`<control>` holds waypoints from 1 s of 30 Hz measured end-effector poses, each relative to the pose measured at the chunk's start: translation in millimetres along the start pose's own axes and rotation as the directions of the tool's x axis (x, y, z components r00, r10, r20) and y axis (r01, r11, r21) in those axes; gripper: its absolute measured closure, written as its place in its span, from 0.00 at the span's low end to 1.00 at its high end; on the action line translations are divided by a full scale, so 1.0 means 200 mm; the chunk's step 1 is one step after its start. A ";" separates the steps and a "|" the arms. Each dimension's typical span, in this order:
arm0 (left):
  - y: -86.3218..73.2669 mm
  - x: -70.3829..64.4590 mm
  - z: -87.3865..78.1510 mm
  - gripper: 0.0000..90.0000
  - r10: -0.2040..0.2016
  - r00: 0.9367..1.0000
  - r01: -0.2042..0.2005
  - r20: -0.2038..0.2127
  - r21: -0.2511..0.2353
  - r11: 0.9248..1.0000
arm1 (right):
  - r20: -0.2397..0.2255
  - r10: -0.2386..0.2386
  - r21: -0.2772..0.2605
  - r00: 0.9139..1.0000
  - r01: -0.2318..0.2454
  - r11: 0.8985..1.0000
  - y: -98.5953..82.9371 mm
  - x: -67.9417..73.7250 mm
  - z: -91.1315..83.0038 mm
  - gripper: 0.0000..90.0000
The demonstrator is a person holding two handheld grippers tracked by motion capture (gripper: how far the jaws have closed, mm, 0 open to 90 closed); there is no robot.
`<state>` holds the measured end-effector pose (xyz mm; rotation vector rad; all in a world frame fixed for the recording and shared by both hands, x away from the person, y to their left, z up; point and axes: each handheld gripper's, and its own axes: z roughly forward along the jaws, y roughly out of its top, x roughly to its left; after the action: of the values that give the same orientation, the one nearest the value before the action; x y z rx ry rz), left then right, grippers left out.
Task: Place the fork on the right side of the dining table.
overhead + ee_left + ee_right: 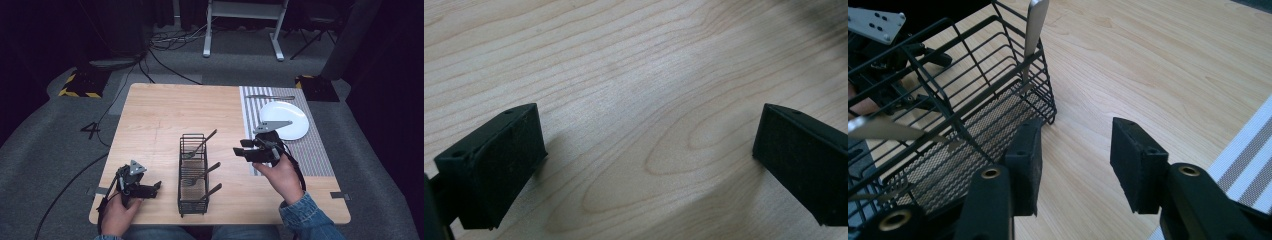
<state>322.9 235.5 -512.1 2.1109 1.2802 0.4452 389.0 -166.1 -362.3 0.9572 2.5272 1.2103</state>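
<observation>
Left tongs (156, 187): in my left hand (118, 214) at the near left corner of the wooden counter (165, 107), jaws spread wide over bare wood, holding nothing.

Wire basket (193, 175): black, long and narrow, standing at the counter's near middle, just right of those tongs. Three forks (201, 145) lean in it, handles pointing up and to the right.

Right tongs (238, 147): in my right hand (280, 176), just right of the basket, jaws parted and empty beside its far corner.

Striped placemat (315, 150): along the counter's right side. A white plate (292, 120) lies on it, with cutlery (270, 97) at its far end.
</observation>
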 end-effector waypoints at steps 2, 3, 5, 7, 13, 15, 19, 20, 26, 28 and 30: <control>0.00 0.00 0.00 0.00 0.000 1.000 0.000 0.000 0.000 1.000 | -0.002 0.009 0.005 1.000 -0.009 1.000 0.03 -0.01 0.02 0.64; 0.00 0.00 0.00 0.00 0.000 1.000 0.000 0.000 0.000 1.000 | -0.001 0.008 0.005 1.000 -0.008 1.000 0.04 -0.01 0.03 0.65; 0.00 0.00 0.00 0.00 0.000 1.000 0.000 0.000 0.000 1.000 | -0.004 0.011 0.008 1.000 -0.011 1.000 0.06 -0.01 0.05 0.66; 0.00 0.00 0.00 0.00 0.000 1.000 0.000 0.000 0.000 1.000 | -0.010 0.018 0.009 1.000 -0.018 1.000 0.09 -0.01 0.06 0.66; 0.00 0.00 0.00 0.00 0.000 1.000 0.000 0.000 0.000 1.000 | -0.021 0.003 0.017 1.000 -0.003 1.000 0.16 0.01 0.11 0.67; 0.00 0.00 0.00 0.00 0.000 1.000 0.000 0.000 0.000 1.000 | -0.022 -0.005 0.024 1.000 0.005 1.000 0.18 0.02 0.13 0.67; 0.00 0.00 0.00 0.00 0.001 1.000 -0.001 0.000 0.000 1.000 | -0.034 -0.014 0.024 0.999 0.015 1.000 0.21 0.03 0.17 0.67; 0.00 0.00 0.00 0.00 0.000 1.000 0.000 0.000 0.000 1.000 | -0.041 -0.011 0.023 0.999 0.012 1.000 0.22 0.03 0.18 0.68; 0.00 0.00 0.00 0.00 0.000 1.000 0.000 0.000 0.000 1.000 | -0.079 0.028 0.017 0.997 -0.027 0.999 0.27 0.03 0.22 0.71; 0.00 0.00 0.00 0.00 0.001 1.000 -0.001 0.000 0.000 1.000 | -0.090 0.032 0.009 0.995 -0.032 0.999 0.28 0.03 0.23 0.72; 0.00 0.00 0.00 0.00 0.000 1.000 0.000 0.000 0.000 1.000 | -0.096 0.041 0.012 0.994 -0.041 0.999 0.28 0.03 0.24 0.72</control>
<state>323.0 235.6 -512.0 2.1116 1.2798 0.4451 431.7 -106.2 -351.4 0.9802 2.6018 1.2870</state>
